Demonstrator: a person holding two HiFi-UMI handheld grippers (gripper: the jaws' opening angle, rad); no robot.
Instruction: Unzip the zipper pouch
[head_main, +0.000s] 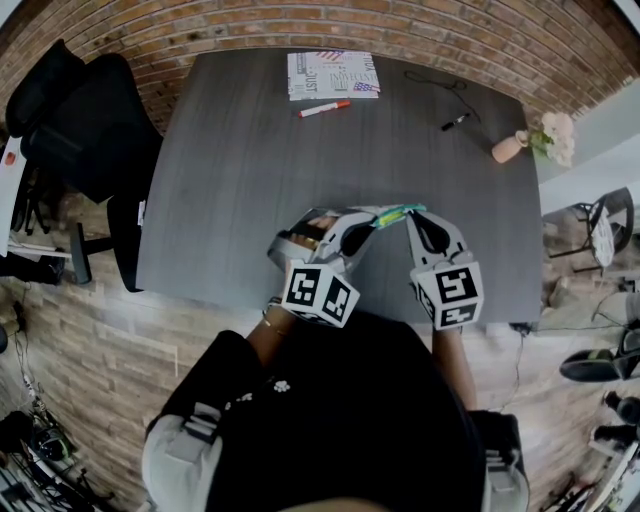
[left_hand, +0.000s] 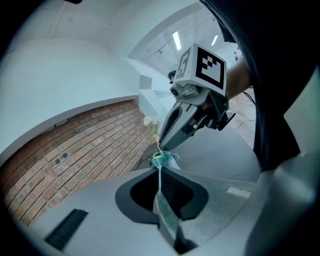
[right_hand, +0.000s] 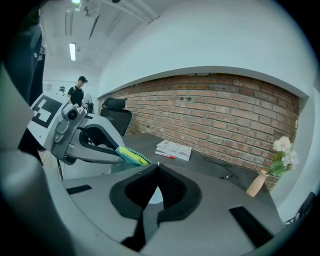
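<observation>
Left tongs (head_main: 366, 228) were clamped shut on the zipper pouch (head_main: 395, 213), held above the table's (head_main: 350, 150) near edge. Right tongs (head_main: 413, 218) were closed on its right end.

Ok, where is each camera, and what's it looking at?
Head view: on the person's head, facing steeply down at the table, left gripper, right gripper and their own black top.
Left gripper view: rides the left gripper, looking along its shut jaws pinching the pouch towards the right gripper.
Right gripper view: rides the right gripper, facing the brick wall past its shut jaws.
Shared: both gripper views show the pouch and the other gripper.
</observation>
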